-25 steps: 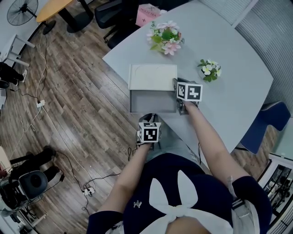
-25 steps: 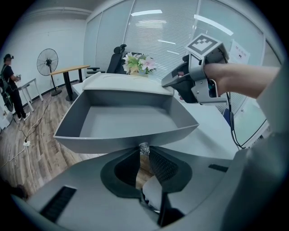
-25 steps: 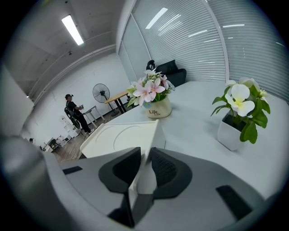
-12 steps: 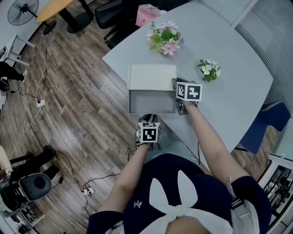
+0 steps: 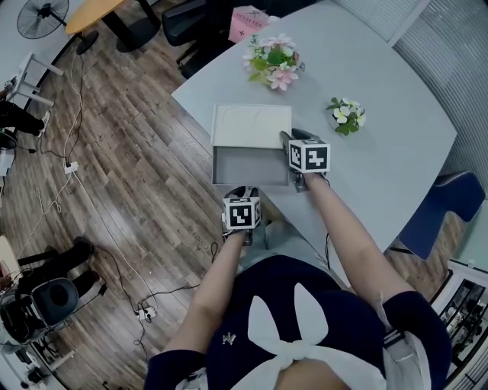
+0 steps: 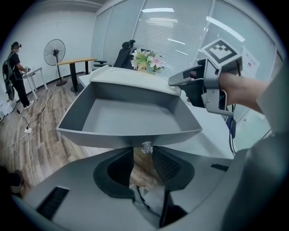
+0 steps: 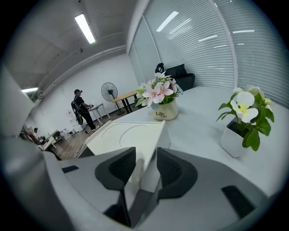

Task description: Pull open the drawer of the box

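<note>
A white box [image 5: 252, 126] sits at the table's near edge, its grey drawer [image 5: 250, 166] pulled out over the floor and empty. My left gripper [image 5: 245, 190] is at the drawer's front. In the left gripper view its jaws [image 6: 143, 155] are opening, with the small metal knob [image 6: 146, 147] between the tips and a gap on each side. My right gripper [image 5: 290, 141] is at the box's right side. Its jaws [image 7: 145, 164] are also opening and straddle the box's corner [image 7: 149, 158] without squeezing it.
A pot of pink flowers [image 5: 273, 61] stands behind the box and a small white-flowered plant [image 5: 347, 114] to its right. Wooden floor [image 5: 137, 175] lies under the drawer. A pink bag [image 5: 248, 23] and chairs are beyond the table. A person [image 7: 80, 110] stands far off by a fan.
Both gripper cubes have shifted slightly left and up in the head view. The drawer stays pulled out and the box has not visibly moved.
</note>
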Demonstrator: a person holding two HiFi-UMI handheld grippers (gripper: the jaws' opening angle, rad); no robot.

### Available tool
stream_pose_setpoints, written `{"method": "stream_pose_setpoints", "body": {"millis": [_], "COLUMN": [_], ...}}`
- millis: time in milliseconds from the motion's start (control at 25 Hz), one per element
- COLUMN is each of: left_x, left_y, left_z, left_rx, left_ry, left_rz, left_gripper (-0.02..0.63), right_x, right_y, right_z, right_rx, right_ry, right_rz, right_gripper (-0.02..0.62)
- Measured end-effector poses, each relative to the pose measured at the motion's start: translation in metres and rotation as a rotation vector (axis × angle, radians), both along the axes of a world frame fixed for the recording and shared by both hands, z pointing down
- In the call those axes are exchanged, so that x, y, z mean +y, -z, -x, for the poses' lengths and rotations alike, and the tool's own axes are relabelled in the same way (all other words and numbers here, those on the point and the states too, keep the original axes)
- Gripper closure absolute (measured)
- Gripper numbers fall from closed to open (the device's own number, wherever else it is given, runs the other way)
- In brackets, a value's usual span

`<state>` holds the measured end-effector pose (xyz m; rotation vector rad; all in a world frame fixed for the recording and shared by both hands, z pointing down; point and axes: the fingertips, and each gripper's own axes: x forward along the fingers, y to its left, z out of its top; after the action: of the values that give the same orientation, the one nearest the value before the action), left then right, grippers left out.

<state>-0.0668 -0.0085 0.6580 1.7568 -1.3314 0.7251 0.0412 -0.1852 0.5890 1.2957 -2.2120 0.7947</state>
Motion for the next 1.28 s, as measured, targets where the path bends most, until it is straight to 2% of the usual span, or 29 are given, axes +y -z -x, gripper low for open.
{"method": "stream_pose_setpoints", "body": {"millis": [120, 320, 600, 800, 1120, 1280], "left_x": [0.004, 0.009, 0.007, 0.008, 0.012, 0.021], "left_y": [0.004, 0.029, 0.075, 0.111, 0.154, 0.171], "left_z": [0.005, 0.015, 0.016, 0.011, -0.001, -0.009], "left_rx": [0.016, 0.016, 0.026, 0.045, 0.072, 0.075], "left_ry": [0.025, 0.077, 0.120, 0.114, 0.166, 0.182], "left_rz": [0.000, -0.051, -0.166, -0.253, -0.386, -0.429], "left_gripper": [0.464, 0.463, 0.463, 0.465, 0.542, 0.565], "right_x": [0.009, 0.032, 0.069, 0.096, 0.133, 0.153], "right_y": [0.006, 0.021, 0.055, 0.080, 0.112, 0.125], "right_z": [-0.001, -0.004, -0.002, 0.004, 0.001, -0.002], "right_rx": [-0.012, -0.027, -0.029, -0.023, -0.062, -0.089], "right_ry": [0.009, 0.045, 0.148, 0.199, 0.214, 0.247], "right_rz": [-0.013, -0.051, -0.131, -0.178, -0.233, -0.242], "right_gripper": [0.445, 0.454, 0.465, 0.483, 0.588, 0.589]}}
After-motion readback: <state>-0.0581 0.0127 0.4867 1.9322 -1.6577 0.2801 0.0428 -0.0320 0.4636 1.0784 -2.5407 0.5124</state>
